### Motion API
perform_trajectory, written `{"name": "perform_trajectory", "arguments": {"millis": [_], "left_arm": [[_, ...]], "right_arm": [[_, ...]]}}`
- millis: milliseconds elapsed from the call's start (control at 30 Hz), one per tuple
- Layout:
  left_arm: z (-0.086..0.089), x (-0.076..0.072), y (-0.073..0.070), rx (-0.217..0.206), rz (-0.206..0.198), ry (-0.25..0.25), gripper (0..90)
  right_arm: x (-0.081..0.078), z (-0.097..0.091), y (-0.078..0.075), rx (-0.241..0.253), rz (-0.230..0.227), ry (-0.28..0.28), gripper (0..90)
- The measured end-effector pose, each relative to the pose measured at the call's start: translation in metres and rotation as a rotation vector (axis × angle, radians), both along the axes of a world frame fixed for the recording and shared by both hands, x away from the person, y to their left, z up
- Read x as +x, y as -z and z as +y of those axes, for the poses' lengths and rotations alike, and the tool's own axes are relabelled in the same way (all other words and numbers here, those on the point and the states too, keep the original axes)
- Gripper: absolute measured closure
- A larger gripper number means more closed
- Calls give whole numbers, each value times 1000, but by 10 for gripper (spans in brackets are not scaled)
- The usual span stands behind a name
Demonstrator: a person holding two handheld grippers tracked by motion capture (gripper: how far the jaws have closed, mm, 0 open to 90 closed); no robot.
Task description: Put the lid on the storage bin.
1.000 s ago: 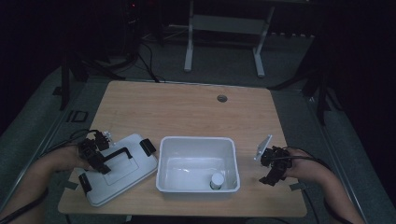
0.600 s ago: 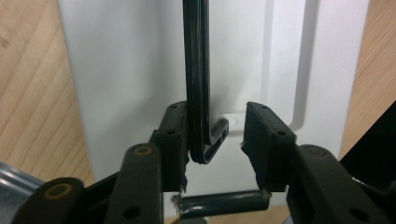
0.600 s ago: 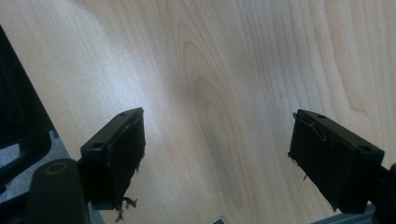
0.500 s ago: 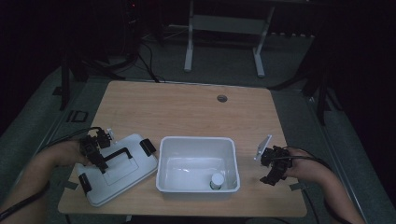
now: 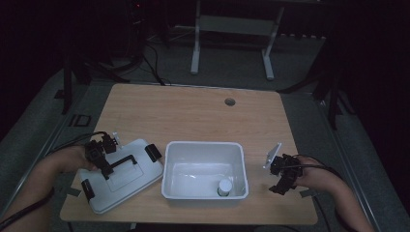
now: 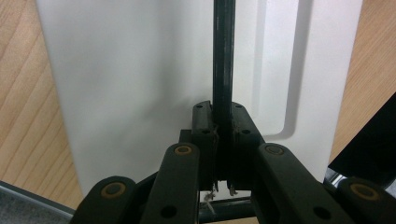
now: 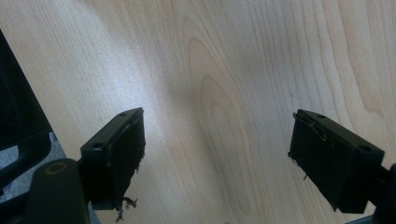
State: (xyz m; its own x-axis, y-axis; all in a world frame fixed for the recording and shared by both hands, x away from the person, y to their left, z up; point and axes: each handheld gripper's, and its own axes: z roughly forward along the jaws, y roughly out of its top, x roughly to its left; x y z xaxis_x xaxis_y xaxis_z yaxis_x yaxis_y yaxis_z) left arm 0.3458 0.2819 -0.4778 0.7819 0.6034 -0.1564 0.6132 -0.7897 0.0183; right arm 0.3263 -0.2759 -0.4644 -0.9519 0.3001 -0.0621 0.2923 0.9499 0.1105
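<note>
- The left claw [image 5: 103, 162], at the lower left of the high view, has just been closing and now pinches the black handle [image 6: 223, 56] of the white lid [image 5: 123, 176]; a grip on the bar likely serves to lift the lid.
- The lid lies flat, black clips at its ends, just left of the open white bin [image 5: 205, 169], probably meant to cover it.
- A small white-capped jar [image 5: 224, 186] stands in the bin's lower right corner.
- The right claw [image 5: 284, 176] gapes wide over bare wood, holding nothing, parked clear of the bin.
- The tabletop [image 5: 193, 113] is pale wood; the room beyond is dark, with cables and a stand's legs [image 5: 232, 43] on grey floor.
</note>
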Motion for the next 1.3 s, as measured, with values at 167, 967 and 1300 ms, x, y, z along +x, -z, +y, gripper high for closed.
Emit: {"name": "perform_trajectory", "arguments": {"millis": [167, 967, 1300], "left_arm": [[1, 0, -6, 9, -38, 10, 837], [20, -23, -77, -22, -106, 7, 838], [21, -33, -117, -20, -162, 14, 838]], "right_arm": [[-2, -1, 0, 5, -3, -5, 178], [-3, 1, -6, 7, -5, -20, 178], [-4, 1, -9, 14, -8, -14, 178]]}}
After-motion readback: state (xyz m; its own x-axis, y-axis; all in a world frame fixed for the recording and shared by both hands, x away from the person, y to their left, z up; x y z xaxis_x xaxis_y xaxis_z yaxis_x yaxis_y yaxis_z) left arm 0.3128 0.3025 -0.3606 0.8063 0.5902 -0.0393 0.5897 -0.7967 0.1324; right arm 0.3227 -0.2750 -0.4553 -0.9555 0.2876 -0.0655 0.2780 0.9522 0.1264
